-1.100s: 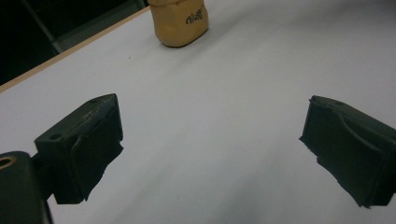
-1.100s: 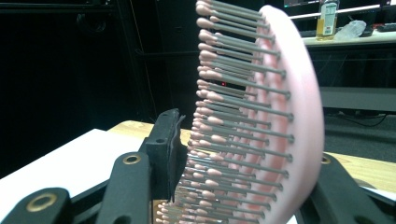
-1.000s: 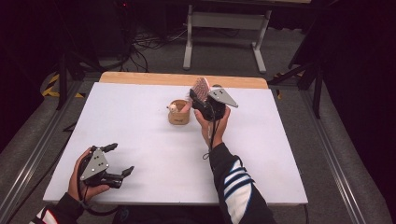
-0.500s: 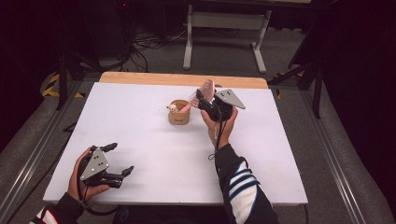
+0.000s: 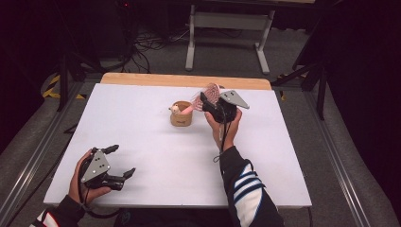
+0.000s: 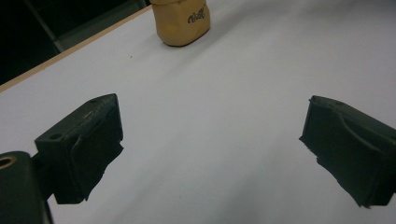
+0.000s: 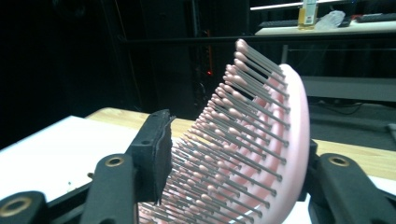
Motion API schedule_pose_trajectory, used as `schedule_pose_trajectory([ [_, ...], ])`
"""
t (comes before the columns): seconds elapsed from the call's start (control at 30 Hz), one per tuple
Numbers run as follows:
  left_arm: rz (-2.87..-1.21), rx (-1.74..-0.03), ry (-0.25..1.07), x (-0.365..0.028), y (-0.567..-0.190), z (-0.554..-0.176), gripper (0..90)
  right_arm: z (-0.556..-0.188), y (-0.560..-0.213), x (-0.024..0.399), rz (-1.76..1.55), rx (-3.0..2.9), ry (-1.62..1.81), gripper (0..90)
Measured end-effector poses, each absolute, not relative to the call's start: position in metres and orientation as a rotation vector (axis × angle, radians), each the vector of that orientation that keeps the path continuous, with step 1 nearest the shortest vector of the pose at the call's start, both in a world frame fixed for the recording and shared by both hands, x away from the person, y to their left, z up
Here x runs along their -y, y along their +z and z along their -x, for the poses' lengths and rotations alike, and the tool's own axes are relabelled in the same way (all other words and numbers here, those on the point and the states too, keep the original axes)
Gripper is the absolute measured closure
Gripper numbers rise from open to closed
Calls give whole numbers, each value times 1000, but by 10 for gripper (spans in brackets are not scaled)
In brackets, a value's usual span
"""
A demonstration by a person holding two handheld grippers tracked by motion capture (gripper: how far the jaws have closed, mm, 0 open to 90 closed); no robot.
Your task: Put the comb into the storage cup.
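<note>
A: Brush has tipped since the earlier frames. The pink hairbrush (image 5: 204, 98) went from head-up over the tan cup (image 5: 181, 114) to slanted, handle end now down at the cup's mouth, head up toward the right gripper (image 5: 211, 100). Right hand barely shifted; jaws have just been opening a bit.

B: Still holding it?

A: Yes. In the right gripper view the hairbrush (image 7: 252, 140) head sits between the jaws, one pad in the bristles, the other behind the pink back. Looser clamp, but the brush is between them.

B: Left side?

A: Left gripper (image 5: 120, 163) parked near the front-left corner of the white table (image 5: 142, 137), jaws wide apart, nothing between them. Its view shows the cup (image 6: 181, 19) well off.

B: Advice for the drop?

A: My read: the handle needs to be properly inside the rim before any full release. Cup looks light, so a sideways push from the handle could tip it. Lower along the brush axis, then open slowly. The left gripper could steady the cup if it wobbles.
</note>
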State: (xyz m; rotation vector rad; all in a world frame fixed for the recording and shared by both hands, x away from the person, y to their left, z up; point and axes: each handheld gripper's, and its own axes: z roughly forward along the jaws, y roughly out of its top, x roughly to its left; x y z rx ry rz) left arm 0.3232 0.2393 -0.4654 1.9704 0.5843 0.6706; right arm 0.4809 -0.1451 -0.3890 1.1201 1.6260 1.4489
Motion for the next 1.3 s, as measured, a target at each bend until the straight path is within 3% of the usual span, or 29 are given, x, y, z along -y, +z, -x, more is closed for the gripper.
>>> schedule_pose_trajectory([
  [1.3, -1971, -601, 689, -239, -465, -324, 62, -463, -363, 171, -935, -1706, 1318, 147],
])
